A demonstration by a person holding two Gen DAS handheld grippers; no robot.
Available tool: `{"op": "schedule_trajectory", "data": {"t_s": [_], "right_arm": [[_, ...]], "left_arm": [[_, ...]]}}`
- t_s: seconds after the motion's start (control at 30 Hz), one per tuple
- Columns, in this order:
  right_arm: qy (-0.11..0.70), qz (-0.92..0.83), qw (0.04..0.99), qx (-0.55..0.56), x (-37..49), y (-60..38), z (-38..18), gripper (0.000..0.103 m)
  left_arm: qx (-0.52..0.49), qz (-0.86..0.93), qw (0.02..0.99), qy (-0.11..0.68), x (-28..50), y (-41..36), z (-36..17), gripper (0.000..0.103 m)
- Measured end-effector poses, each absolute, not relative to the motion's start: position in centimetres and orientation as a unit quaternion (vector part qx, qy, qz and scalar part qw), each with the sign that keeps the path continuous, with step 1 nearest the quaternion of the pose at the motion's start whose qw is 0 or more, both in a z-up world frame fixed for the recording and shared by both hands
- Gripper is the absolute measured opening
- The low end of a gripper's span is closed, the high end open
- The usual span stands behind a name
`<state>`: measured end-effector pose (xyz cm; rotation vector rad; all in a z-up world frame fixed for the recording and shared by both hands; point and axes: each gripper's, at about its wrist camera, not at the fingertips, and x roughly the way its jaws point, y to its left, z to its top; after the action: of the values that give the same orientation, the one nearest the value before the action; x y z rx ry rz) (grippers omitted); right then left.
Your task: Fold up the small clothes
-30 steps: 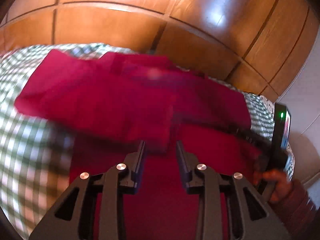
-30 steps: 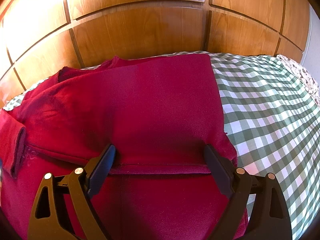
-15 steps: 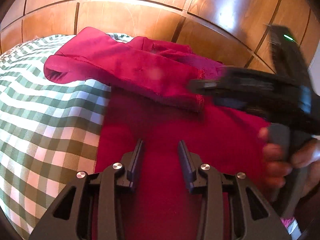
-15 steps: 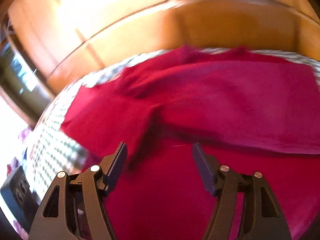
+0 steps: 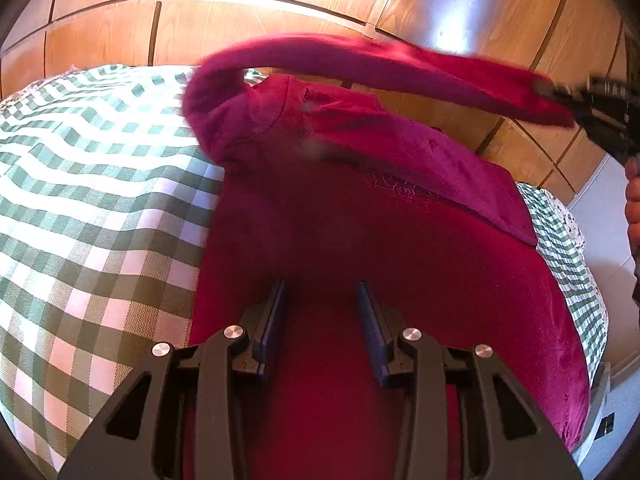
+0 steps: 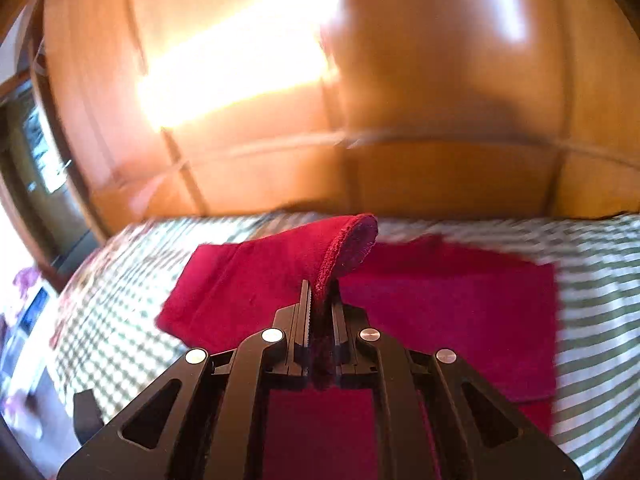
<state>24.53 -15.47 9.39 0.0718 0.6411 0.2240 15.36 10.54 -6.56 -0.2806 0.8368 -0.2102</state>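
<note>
A dark red sweater lies flat on a green-and-white checked bed cover. My left gripper hovers over the sweater's lower body, open, with nothing between its fingers. My right gripper is closing its jaws on the cuff of the sweater's sleeve, and the pads pinch the fabric. In the left wrist view that sleeve stretches in the air across the sweater's top to the right gripper at the far right. The sweater's body lies below the raised cuff.
A glossy wooden panelled wall runs right behind the bed. The checked cover spreads left and right of the sweater. A person's hand shows at the right edge. A dark doorway or window is at the far left.
The right gripper went from wide open to closed on the sleeve cuff and rose, pulling the sleeve up and across the sweater. The left gripper shifted early on, then stayed put.
</note>
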Motion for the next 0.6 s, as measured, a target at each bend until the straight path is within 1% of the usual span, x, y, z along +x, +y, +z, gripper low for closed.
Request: {"op": "schedule_trajectory", "data": {"t_s": [0.07,0.17,0.4,0.43,0.5,0.53,0.6], "right_arm": [[0.311,0.071,0.947,0.031,24.7,-18.3,9.6,0.007],[0.334,0.012,0.942,0.038,25.8,-22.6,7.6,0.007],[0.413,-0.080,0.904,0.073,26.7,-29.5,-1.0,0.007],[0.422,-0.084,0.899,0.077,26.8,-30.0,-2.4,0.007],[0.418,-0.083,0.901,0.079,26.6,-30.0,-3.4,0.007],[0.412,-0.083,0.904,0.075,26.3,-29.6,-3.4,0.007],[0.412,-0.081,0.905,0.073,26.2,-29.5,-3.4,0.007]], "left_arm": [[-0.133,-0.100,0.899,0.405,15.3,10.4,-6.5,0.036],[-0.130,-0.098,0.899,0.408,15.8,10.2,-6.7,0.037],[-0.101,-0.082,0.893,0.431,16.7,8.9,-5.7,0.037],[-0.103,-0.085,0.891,0.435,16.9,8.8,-5.2,0.039],[-0.117,-0.091,0.892,0.427,17.7,9.2,-3.7,0.041],[-0.116,-0.088,0.894,0.423,18.3,9.3,-3.2,0.044],[-0.115,-0.073,0.899,0.415,20.5,10.1,-2.0,0.045]]}}
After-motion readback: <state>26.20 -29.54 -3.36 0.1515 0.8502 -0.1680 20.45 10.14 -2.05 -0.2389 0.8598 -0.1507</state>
